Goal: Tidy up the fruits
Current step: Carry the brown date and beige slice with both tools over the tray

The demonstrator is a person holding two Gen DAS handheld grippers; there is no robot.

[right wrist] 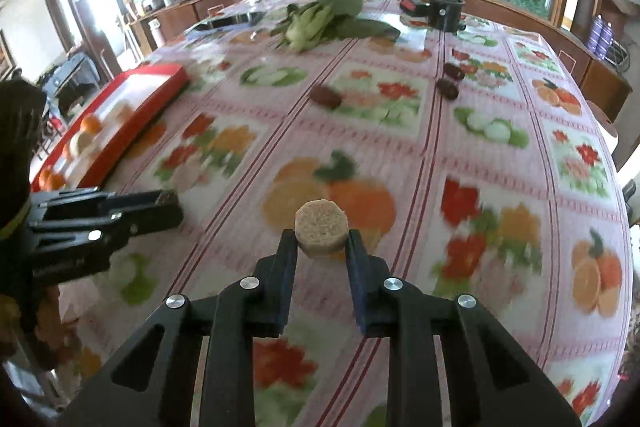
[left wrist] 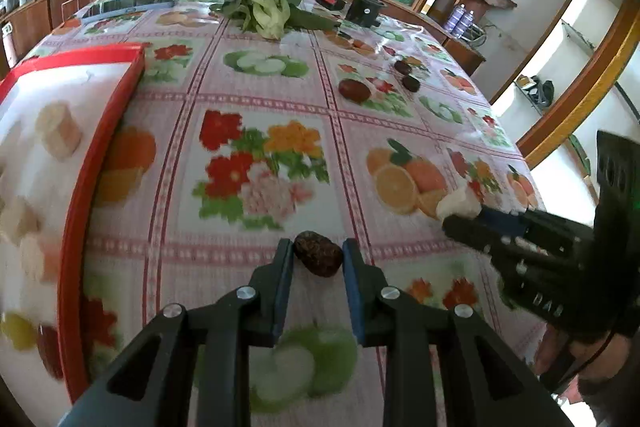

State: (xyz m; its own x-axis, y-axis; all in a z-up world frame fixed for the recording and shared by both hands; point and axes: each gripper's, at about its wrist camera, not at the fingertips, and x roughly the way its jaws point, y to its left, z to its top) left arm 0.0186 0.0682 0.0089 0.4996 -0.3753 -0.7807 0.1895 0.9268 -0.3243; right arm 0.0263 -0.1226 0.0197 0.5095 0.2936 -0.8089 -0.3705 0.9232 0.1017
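Bright daylight — motion blur, fisheye bending at the edges.

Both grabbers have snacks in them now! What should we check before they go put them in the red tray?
1. Left gripper shut on the dark date: ok.
2. Right gripper shut on the tan banana slice: ok.
3. Red tray in view, with bare white floor left inside: ok.
4. Tablecloth between the grippers and the tray free of objects: ok.
5. The two grippers apart from each other: ok.
6. How firm each grip is: cannot tell.
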